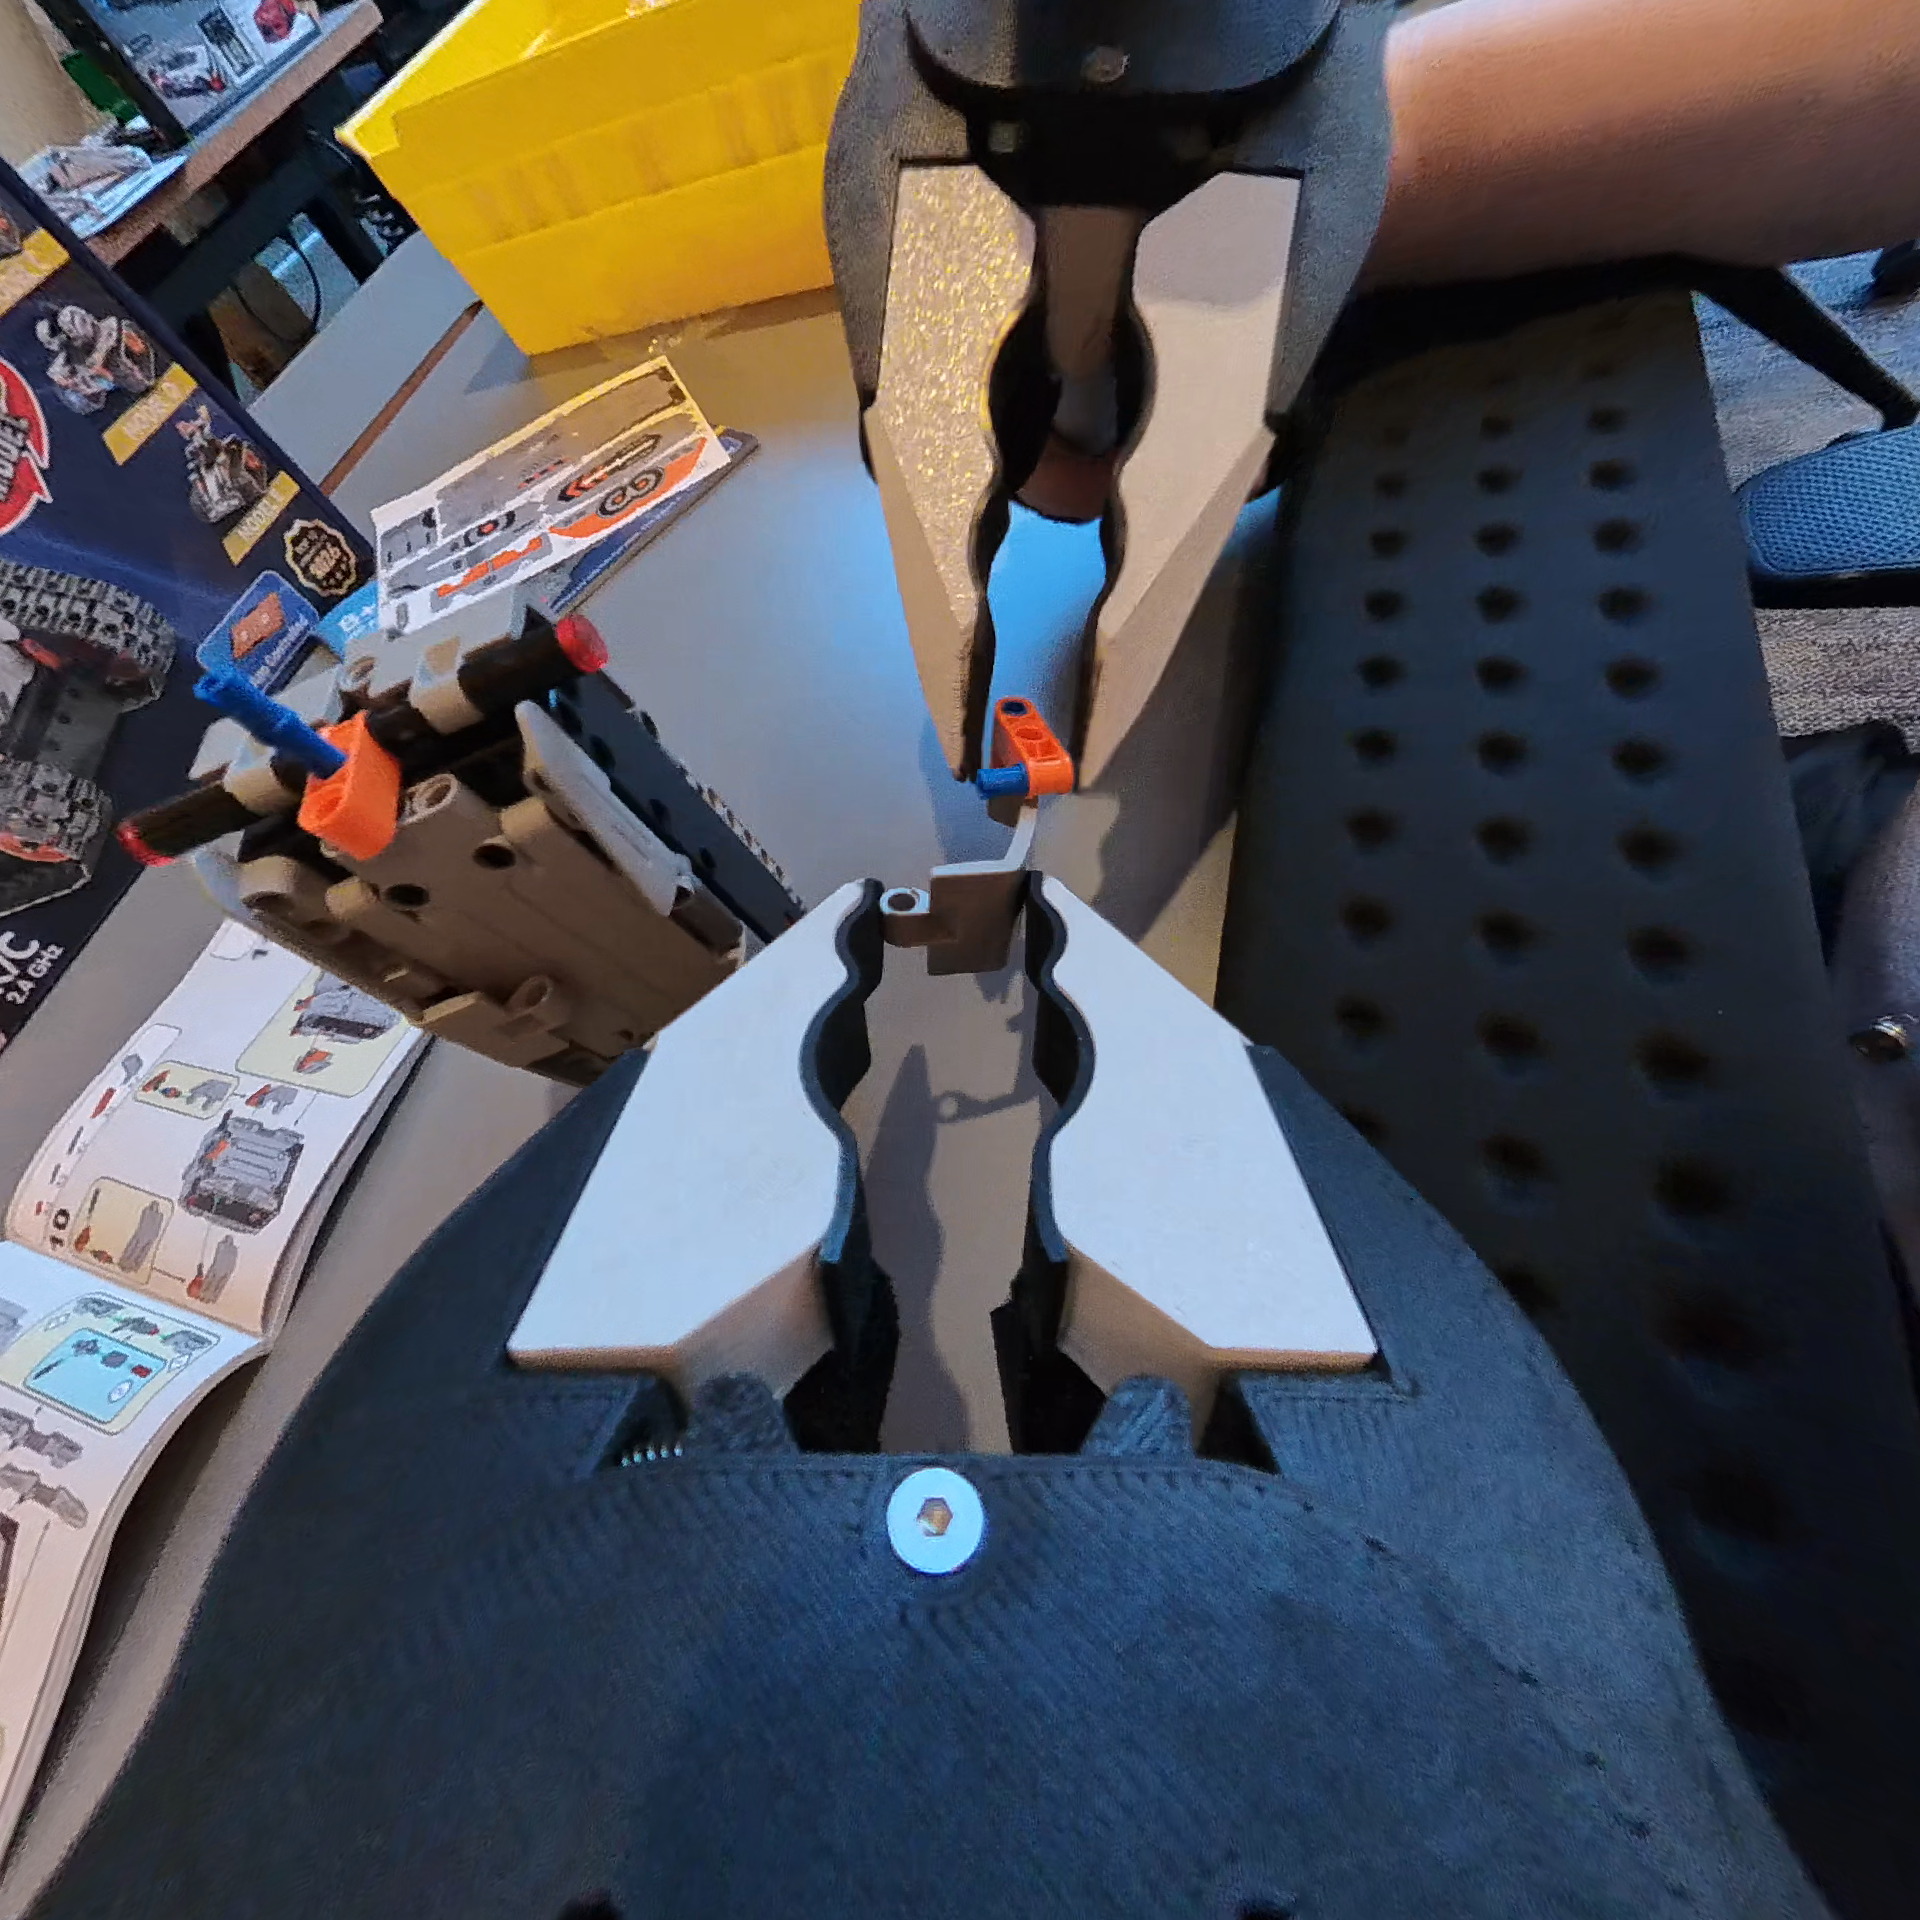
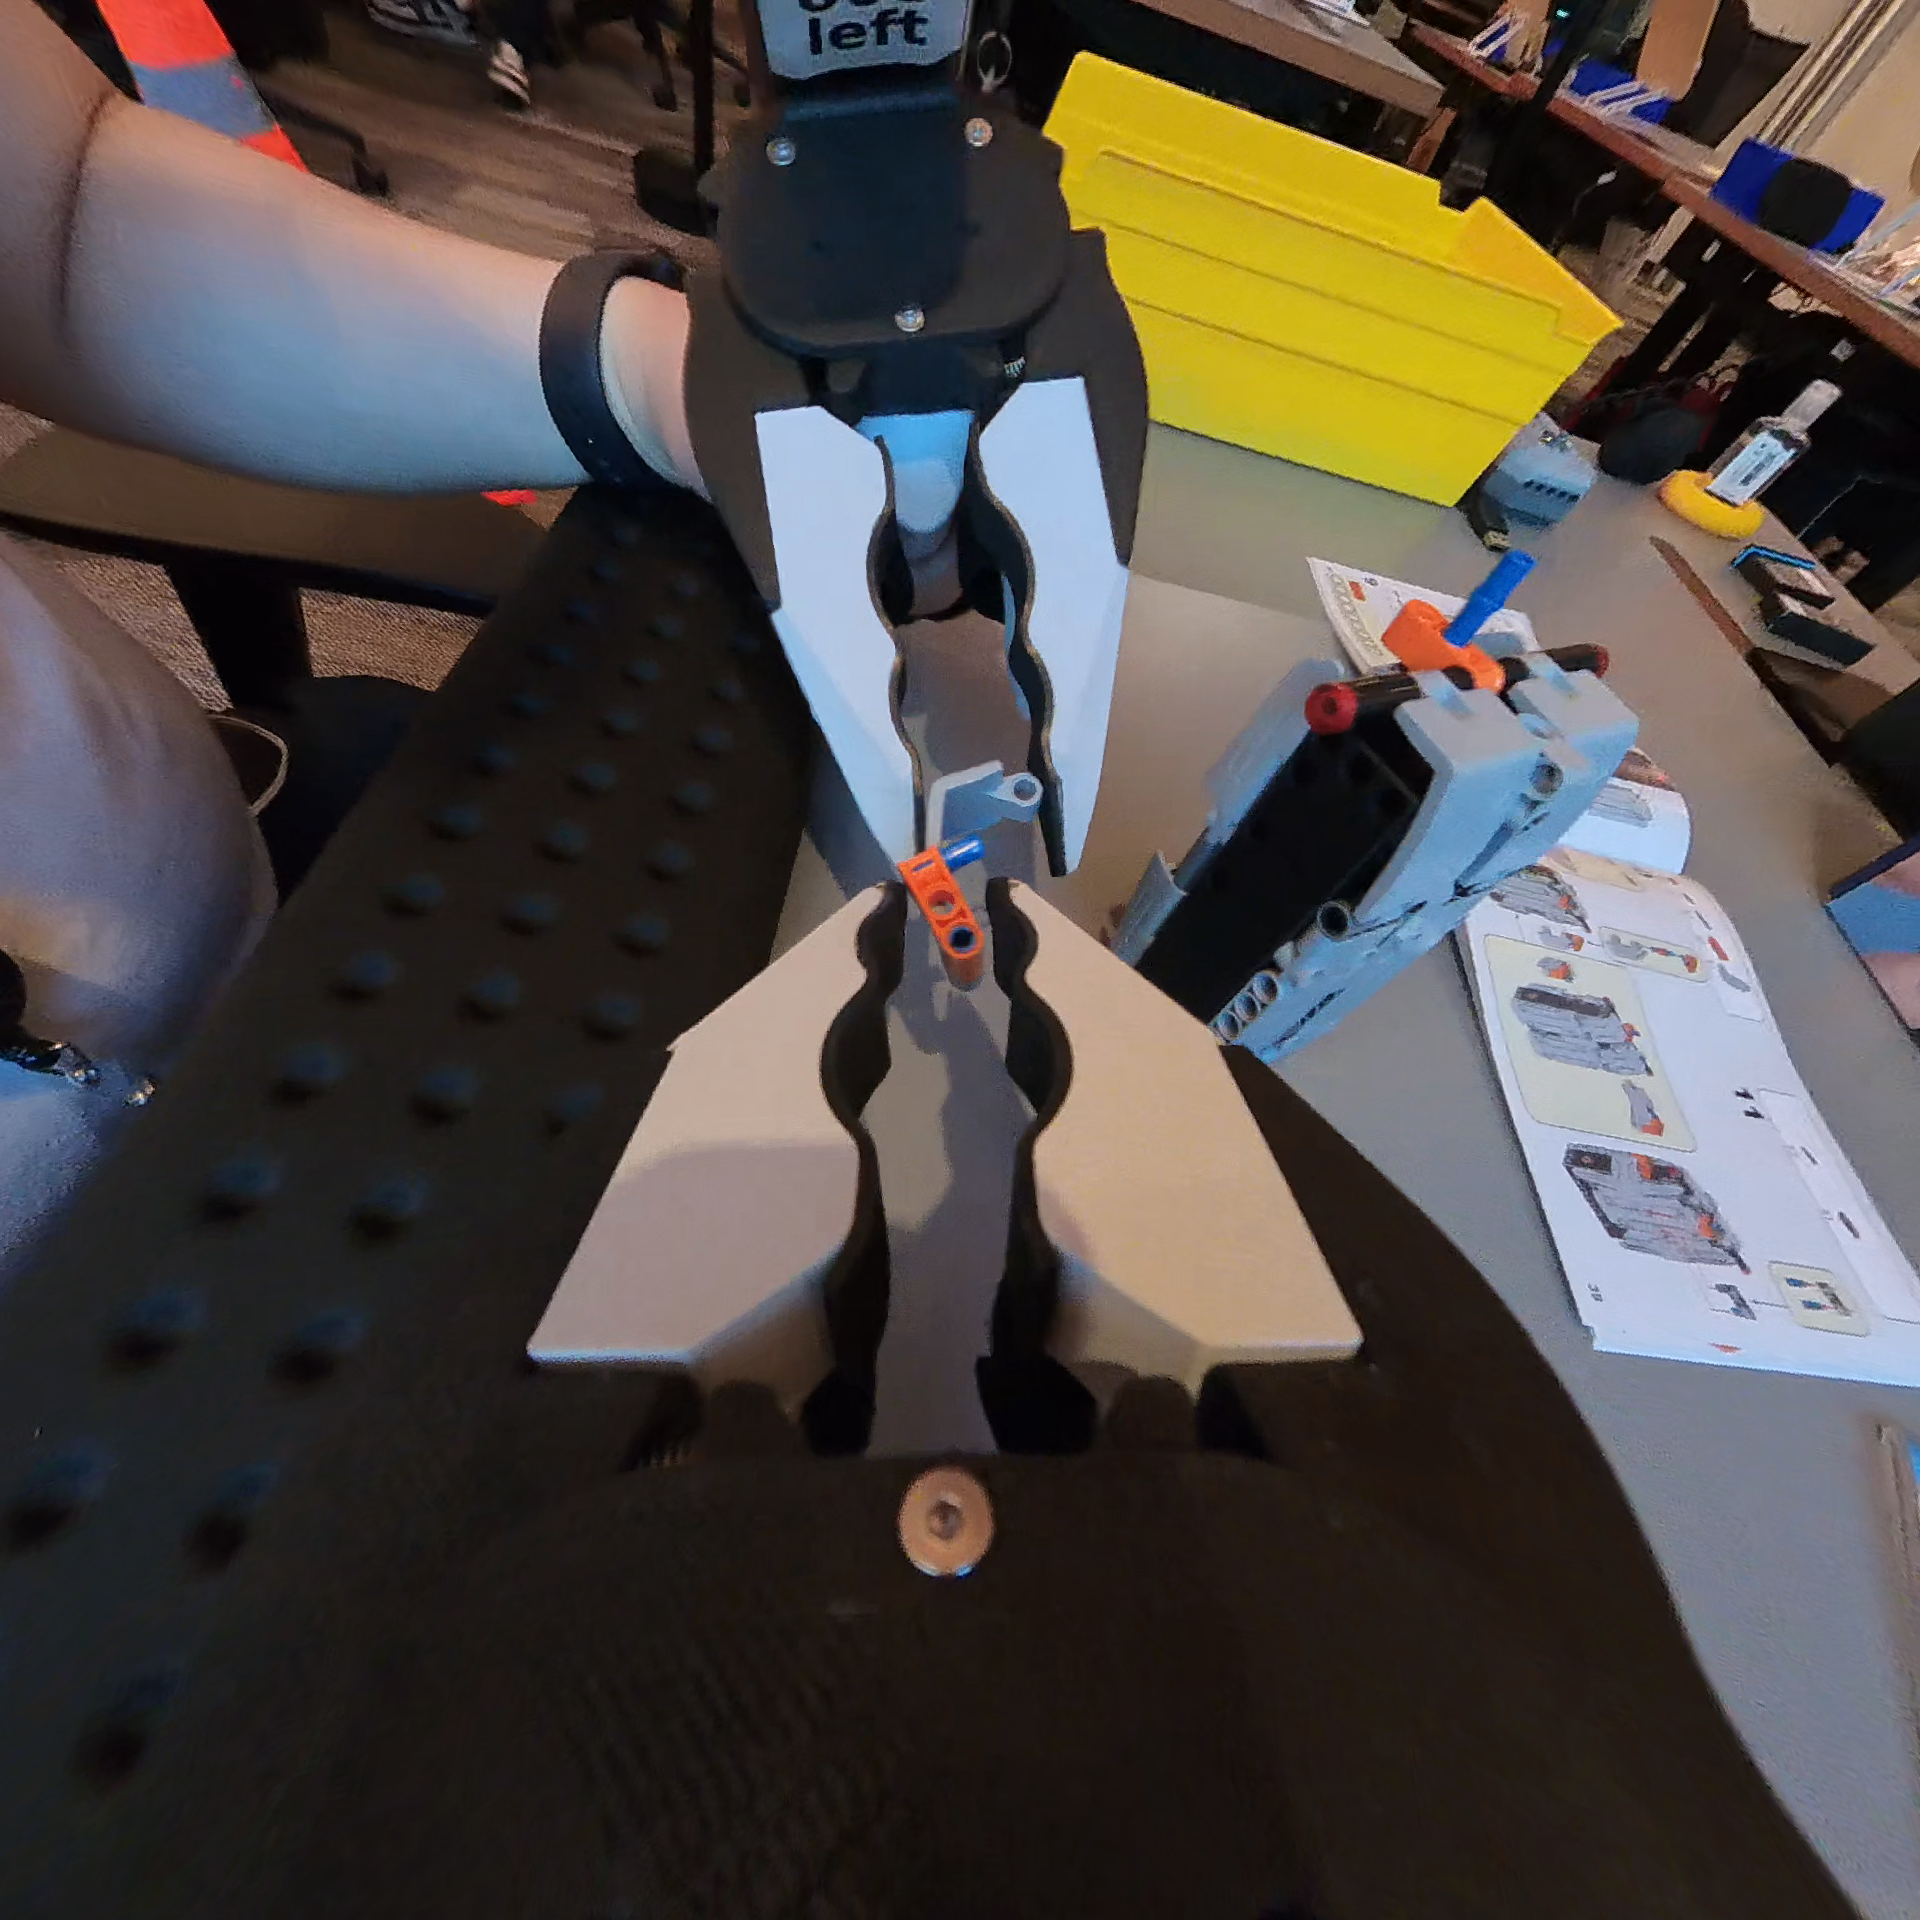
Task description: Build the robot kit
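Observation:
My left gripper (image 1: 951,894) is shut on a small grey bent piece (image 1: 966,920) with a round eye at one end. My right gripper (image 1: 1023,774) points at it from across and is shut on a small orange connector (image 1: 1034,743) with a blue pin (image 1: 1000,781) in it. In the right wrist view, my right gripper (image 2: 945,894) holds the orange connector (image 2: 945,920), and the left gripper (image 2: 987,847) holds the grey piece (image 2: 982,795) just beyond it. The two parts meet tip to tip above the grey table; I cannot tell if they are joined.
A partly built grey and black model (image 1: 488,831) (image 2: 1403,831) lies on the table beside the grippers. An open instruction booklet (image 1: 187,1143) (image 2: 1662,1091), a sticker sheet (image 1: 551,499), a printed box (image 1: 104,520) and a yellow bin (image 1: 623,177) (image 2: 1299,291) surround it. A black studded board (image 1: 1507,727) (image 2: 416,935) lies alongside. Less than 4 cm separates the two grippers' tips.

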{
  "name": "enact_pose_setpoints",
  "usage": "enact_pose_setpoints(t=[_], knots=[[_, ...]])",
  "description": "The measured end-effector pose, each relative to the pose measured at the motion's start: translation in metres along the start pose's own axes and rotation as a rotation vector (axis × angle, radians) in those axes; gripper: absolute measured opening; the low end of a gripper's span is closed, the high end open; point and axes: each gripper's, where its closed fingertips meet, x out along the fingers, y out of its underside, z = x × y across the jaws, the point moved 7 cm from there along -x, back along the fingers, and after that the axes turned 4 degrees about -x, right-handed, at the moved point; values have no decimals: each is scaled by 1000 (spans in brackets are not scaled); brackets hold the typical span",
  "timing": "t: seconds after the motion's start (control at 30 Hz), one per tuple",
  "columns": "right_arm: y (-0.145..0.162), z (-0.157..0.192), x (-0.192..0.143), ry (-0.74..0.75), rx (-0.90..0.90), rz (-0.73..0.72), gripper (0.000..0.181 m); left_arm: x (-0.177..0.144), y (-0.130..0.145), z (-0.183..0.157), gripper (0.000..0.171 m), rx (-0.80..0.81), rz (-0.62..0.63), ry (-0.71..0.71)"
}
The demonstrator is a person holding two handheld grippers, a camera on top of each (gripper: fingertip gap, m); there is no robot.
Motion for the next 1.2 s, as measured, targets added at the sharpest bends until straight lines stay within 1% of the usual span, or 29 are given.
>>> enact_pose_setpoints(t=[0.13, 0.3, 0.4, 0.47, 0.5, 0.53, 0.57, 0.63, 0.8, 0.97, 1.07, 1.1, 1.17, 1.2], knots=[[-1, 1, 0, -9, -3, -10, 12, -2, -3, 0, 26, -17, -38, 22], [-2, -3, -2, -49, 141, -80, 13, -5, -6, -1, 25, -2, -61, -8], [1, -6, 0, -62, 233, -77, 14, -4, -5, 0, 26, 17, -40, -43], [1, -5, 1, -54, 220, -73, 16, -3, -4, 0, 25, 16, -36, -45], [-1, -4, 1, -49, 196, -85, 23, -3, -4, 0, 25, 8, -36, -38], [-4, -3, 0, -36, 168, -101, 24, -3, -3, 0, 25, 2, -36, -33], [-6, -3, -1, -15, 142, -104, 17, -3, -4, 0, 25, -1, -37, -34], [-6, -3, -1, -7, 129, -98, 16, -3, -4, 0, 25, 2, -39, -40], [-7, -5, -3, 2, 153, -96, 15, -4, -5, 0, 25, 2, -51, -48], [-9, -10, -2, 52, 254, -115, 14, -6, -6, 3, 24, -17, -65, -76], [-8, -11, 0, 56, 266, -111, 15, -6, -5, 4, 24, -30, -58, -74], [-8, -10, 0, 46, 240, -118, 16, -6, -5, 4, 24, -38, -61, -67], [-8, -11, -4, 56, 181, -126, 30, -6, -5, 5, 24, -60, -72, -56], [-7, -12, -6, 62, 165, -132, 29, -6, -5, 6, 24, -72, -74, -50]])
